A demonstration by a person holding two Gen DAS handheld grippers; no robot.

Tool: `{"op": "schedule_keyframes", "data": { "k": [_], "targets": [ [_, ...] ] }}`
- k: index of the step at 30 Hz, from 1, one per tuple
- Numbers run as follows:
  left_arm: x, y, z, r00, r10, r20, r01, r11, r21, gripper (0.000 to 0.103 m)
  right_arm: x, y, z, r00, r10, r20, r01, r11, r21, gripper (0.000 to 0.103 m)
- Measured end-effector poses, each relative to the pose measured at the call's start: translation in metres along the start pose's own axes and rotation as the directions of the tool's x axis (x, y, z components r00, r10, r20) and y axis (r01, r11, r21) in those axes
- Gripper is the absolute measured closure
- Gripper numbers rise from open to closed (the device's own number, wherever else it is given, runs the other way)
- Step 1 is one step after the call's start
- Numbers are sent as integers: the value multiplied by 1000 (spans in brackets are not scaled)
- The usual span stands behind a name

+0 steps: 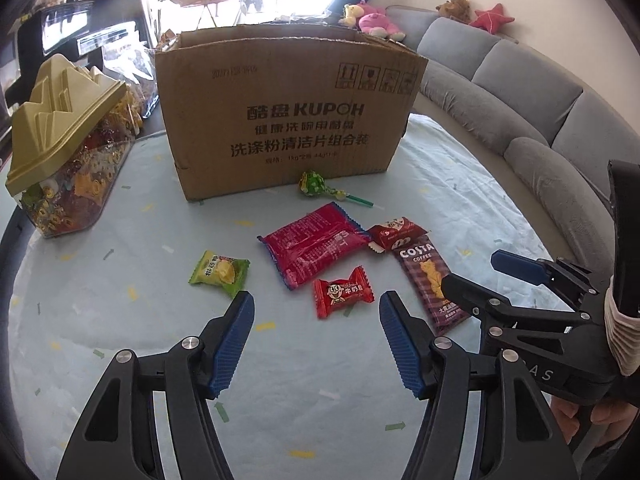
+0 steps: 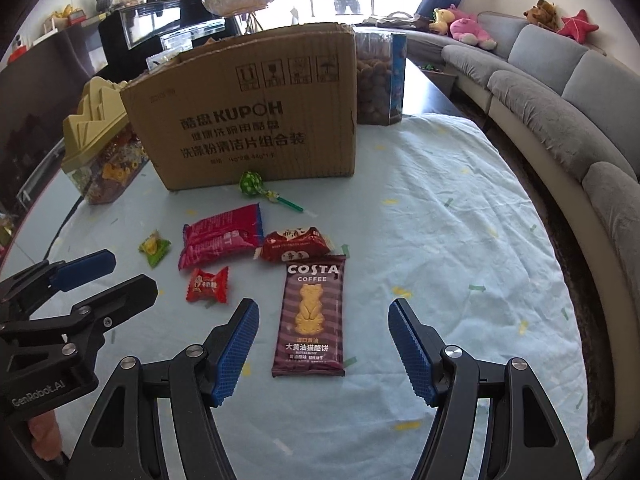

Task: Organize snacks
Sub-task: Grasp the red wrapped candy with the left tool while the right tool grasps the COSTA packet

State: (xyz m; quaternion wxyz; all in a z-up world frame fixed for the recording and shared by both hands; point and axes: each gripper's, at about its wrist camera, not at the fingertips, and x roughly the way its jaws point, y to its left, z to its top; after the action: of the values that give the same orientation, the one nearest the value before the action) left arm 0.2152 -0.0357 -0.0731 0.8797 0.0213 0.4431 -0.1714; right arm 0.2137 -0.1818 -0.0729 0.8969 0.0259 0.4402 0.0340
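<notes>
My left gripper (image 1: 316, 344) has its fingers spread, holding nothing, above the red candy (image 1: 343, 292) on the desk (image 1: 120, 320). My right gripper (image 2: 322, 346) is likewise parted and empty over the Costa biscuit pack (image 2: 312, 314). The cardboard box (image 1: 288, 112) stands at twelve o'clock, the lollipop (image 1: 320, 186) just before it.

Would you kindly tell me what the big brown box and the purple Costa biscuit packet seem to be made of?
The big brown box looks like matte corrugated cardboard: a fluted edge shows down its right corner, and the top rim is torn. The purple Costa biscuit packet appears to be printed plastic or foil film with a slight sheen and flat sealed ends; which one is unclear.
</notes>
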Motion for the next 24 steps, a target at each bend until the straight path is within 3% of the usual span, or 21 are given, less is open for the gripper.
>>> {"op": "schedule_keyframes", "data": {
  "k": [8, 24],
  "targets": [
    [26, -1, -3, 998, -8, -62, 10, 1000, 21, 43, 25, -4, -5, 997, 4, -71, -3, 1000, 13, 35],
    [48, 4, 2, 993, -54, -104, 52, 998, -20, 47, 47, 1, 6, 995, -13, -99, 13, 1000, -3, 35]
  ]
}}
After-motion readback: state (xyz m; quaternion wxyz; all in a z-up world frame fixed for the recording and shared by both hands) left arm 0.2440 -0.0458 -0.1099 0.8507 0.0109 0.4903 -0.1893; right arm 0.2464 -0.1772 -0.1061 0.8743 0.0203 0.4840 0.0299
